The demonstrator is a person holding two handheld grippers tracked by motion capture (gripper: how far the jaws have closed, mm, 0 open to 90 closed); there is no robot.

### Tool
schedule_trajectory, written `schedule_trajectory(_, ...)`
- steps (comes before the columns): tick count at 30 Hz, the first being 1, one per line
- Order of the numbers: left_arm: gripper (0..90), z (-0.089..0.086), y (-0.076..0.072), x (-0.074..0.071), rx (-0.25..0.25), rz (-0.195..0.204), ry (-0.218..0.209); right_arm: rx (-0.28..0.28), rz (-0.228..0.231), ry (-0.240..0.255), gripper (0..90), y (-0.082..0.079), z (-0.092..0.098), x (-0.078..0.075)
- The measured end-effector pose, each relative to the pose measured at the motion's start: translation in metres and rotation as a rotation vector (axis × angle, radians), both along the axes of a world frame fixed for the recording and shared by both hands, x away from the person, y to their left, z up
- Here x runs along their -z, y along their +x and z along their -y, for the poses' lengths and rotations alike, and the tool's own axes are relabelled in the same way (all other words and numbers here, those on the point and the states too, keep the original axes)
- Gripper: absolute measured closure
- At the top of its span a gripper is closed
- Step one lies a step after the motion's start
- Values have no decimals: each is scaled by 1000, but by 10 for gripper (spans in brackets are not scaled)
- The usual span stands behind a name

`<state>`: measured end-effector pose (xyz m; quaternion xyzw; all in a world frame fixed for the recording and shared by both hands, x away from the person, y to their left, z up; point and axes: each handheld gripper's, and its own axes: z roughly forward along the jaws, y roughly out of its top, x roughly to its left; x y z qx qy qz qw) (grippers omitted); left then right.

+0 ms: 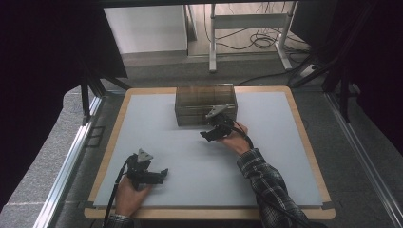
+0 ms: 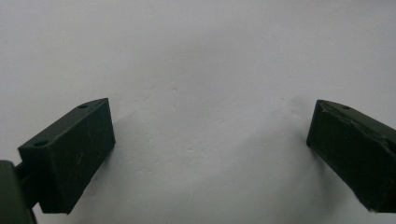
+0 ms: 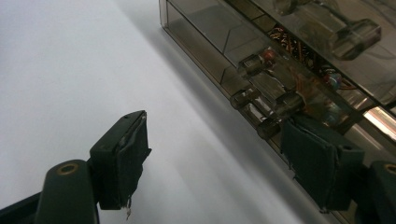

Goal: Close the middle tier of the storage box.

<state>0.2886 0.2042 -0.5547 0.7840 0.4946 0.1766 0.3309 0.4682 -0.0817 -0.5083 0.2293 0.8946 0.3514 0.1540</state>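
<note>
A smoky see-through drawer box (image 1: 204, 102) stands at the back middle of the white mat (image 1: 157, 128). My right gripper (image 1: 206, 135) hovers just in front of it, held by a hand in a plaid sleeve. In the right gripper view the right gripper (image 3: 219, 140) is open with only mat between its jaws. Its right fingertip (image 3: 317, 163) sits close to the box front (image 3: 215, 60), just below a clear drawer handle (image 3: 266, 109). Small parts and wires show through the box wall. My left gripper (image 1: 163, 174) rests low near the front left, and in its own view the left gripper (image 2: 210, 112) is open over bare mat.
The mat lies on a wooden-edged table (image 1: 304, 137). Metal rails (image 1: 71, 156) run along both sides. Behind the table are desk legs (image 1: 212, 47) and loose cables (image 1: 261, 40) on the floor.
</note>
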Motion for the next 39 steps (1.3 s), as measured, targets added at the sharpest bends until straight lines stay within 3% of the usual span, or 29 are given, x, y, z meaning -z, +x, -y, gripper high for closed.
schedule_trajectory(20,13,0,0,0,0,0,0,4,1,-11,233,6,-3,1)
schedule_trajectory(39,13,0,0,0,0,0,0,0,4,-25,227,2,-4,2)
